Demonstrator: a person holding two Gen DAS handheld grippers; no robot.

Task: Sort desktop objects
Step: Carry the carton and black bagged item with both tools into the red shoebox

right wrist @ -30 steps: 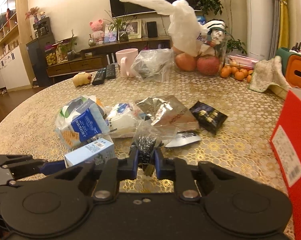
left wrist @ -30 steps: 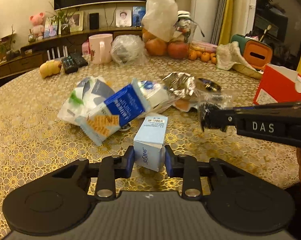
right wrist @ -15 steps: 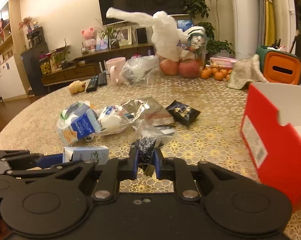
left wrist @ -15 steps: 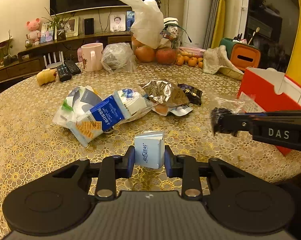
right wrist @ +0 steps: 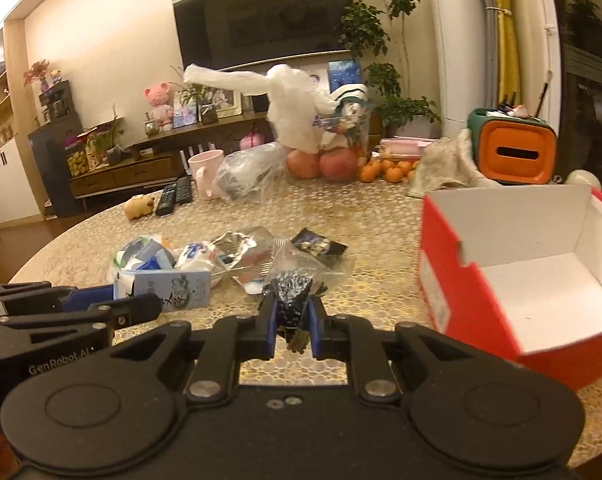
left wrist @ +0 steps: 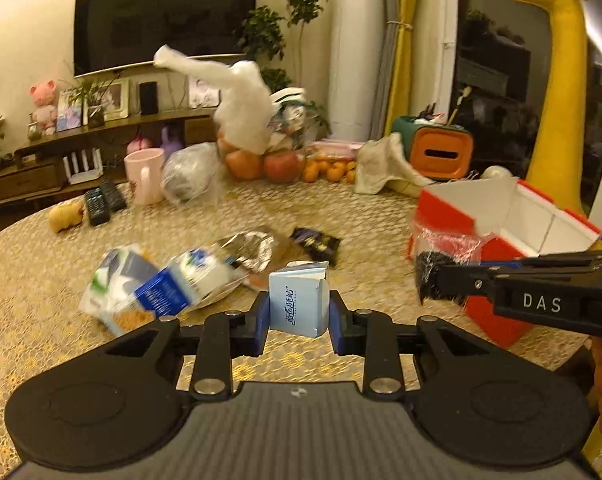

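My left gripper (left wrist: pixel 299 312) is shut on a small light-blue carton (left wrist: pixel 297 302) and holds it clear of the table. From the right wrist view the same carton (right wrist: pixel 173 290) shows at the left between the left gripper's fingers (right wrist: pixel 89 294). My right gripper (right wrist: pixel 292 320) is shut on a clear plastic bag with dark contents (right wrist: pixel 291 292); that bag (left wrist: pixel 441 264) also hangs at the right of the left wrist view. An open red box with a white inside (right wrist: pixel 541 268) stands on the table to the right, close to both grippers.
A heap of snack wrappers, a blue cracker pack (left wrist: pixel 157 292), foil (left wrist: pixel 249 246) and a black sachet (right wrist: pixel 319 246) lies mid-table. At the far edge stand a pink mug (left wrist: pixel 145 176), remotes, bagged fruit, oranges and an orange tissue holder (right wrist: pixel 513 152). A yellow giraffe toy (left wrist: pixel 557 92) stands beyond the table.
Both grippers rose and swung to the right with their loads. The carton left the table. The red box has come much closer and its open inside now shows.
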